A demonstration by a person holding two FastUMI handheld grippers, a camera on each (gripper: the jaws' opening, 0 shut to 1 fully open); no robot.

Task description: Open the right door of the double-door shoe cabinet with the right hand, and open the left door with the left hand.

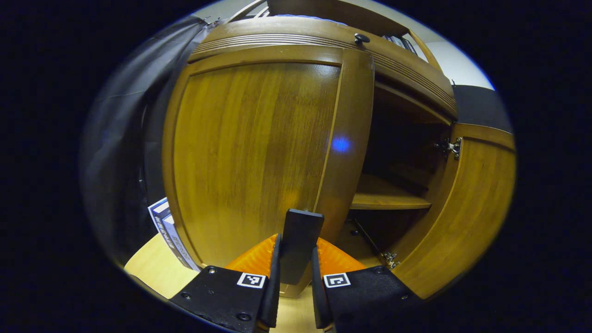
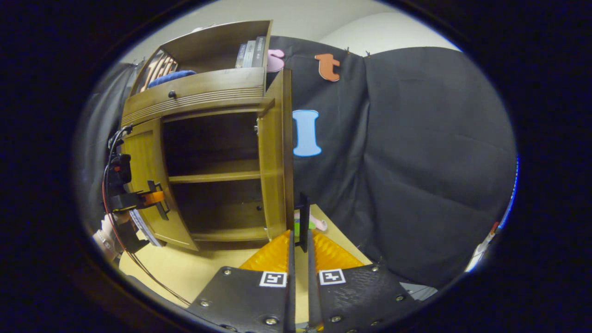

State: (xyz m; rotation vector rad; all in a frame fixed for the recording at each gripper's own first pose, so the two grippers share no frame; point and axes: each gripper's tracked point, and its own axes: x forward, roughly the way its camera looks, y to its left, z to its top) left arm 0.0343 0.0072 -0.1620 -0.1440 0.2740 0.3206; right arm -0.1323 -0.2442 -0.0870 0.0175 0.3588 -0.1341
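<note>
Now I judge the second step is in hand: right door stands swung wide, my right tool nipped on its black handle. Left tool is clamped on the left door's handle; left door looks barely ajar, so next I'd pull it outward
</note>
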